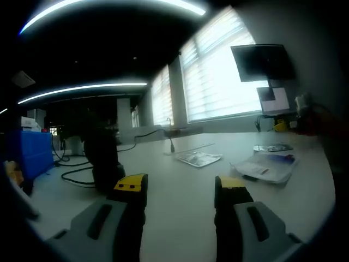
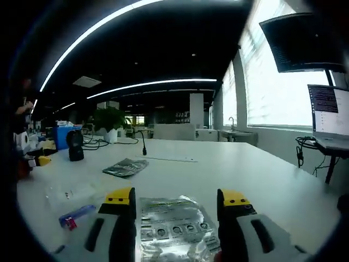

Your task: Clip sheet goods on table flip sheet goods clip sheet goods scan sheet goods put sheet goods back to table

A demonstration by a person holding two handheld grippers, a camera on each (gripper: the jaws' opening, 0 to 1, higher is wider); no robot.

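My right gripper point(image 2: 175, 197) stands open just above the white table point(image 2: 240, 169), and a silvery sheet pack point(image 2: 172, 224) with printed rows lies flat between its yellow-tipped jaws. A second, darker sheet pack point(image 2: 126, 166) lies farther out on the table. My left gripper point(image 1: 180, 185) is open over bare table point(image 1: 180, 213) with nothing between its jaws. Ahead of it lie a silvery sheet pack point(image 1: 199, 158), a clear bag with blue print point(image 1: 267, 166) and another flat pack point(image 1: 272, 147).
A black scanner on a stand point(image 1: 103, 158) rises left of my left gripper, also seen as the scanner point(image 2: 75, 145). Cables point(image 1: 76, 174), a gooseneck microphone point(image 2: 143, 143), a blue box point(image 1: 27, 153), monitors point(image 2: 305, 38) and a small blue-and-red item point(image 2: 76, 215) surround the work area.
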